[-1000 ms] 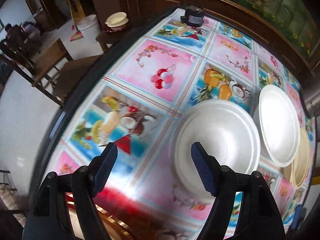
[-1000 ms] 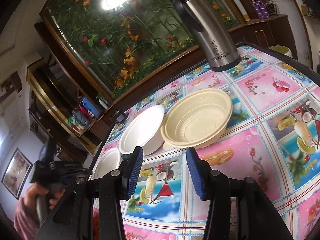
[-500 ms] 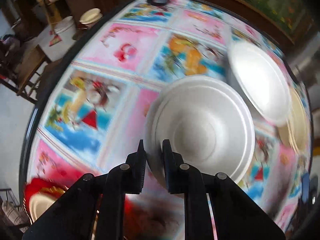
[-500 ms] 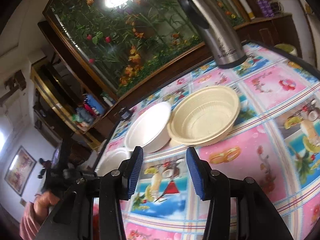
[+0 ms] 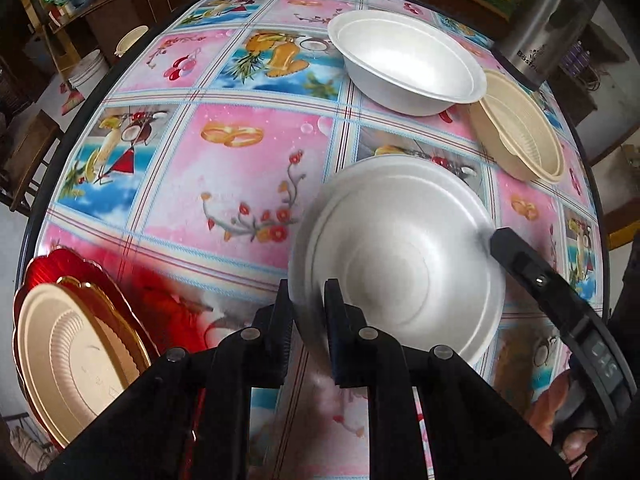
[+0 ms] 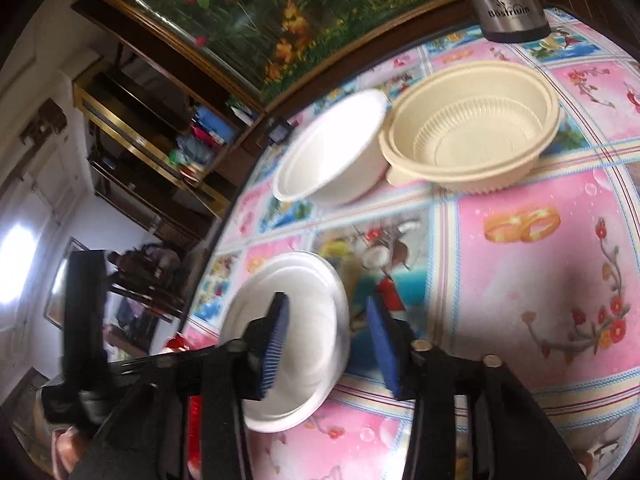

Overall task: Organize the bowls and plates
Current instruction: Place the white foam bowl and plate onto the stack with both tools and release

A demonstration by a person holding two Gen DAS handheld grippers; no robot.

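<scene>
My left gripper [image 5: 306, 320] is shut on the near rim of a white foam bowl [image 5: 400, 268], which tilts just above the tablecloth. The same bowl [image 6: 304, 292] shows in the right wrist view. My right gripper [image 6: 328, 344] straddles its right rim with blue pads, jaws closing, and a gap remains between the rim and the right pad. One of its black fingers [image 5: 516, 256] reaches the bowl's right edge. A second white bowl [image 5: 404, 68] and a beige ribbed bowl [image 5: 524, 140] stand at the back of the table.
A stack of plates [image 5: 68, 360], beige on gold on red, lies at the table's near left edge. A steel flask [image 5: 548, 28] stands at the back right behind the beige bowl [image 6: 472, 136]. Chairs and shelves surround the round table.
My left gripper closed on the white bowl's rim and carried it across the table toward the right gripper. The right gripper tipped down over the bowl and its jaws narrowed.
</scene>
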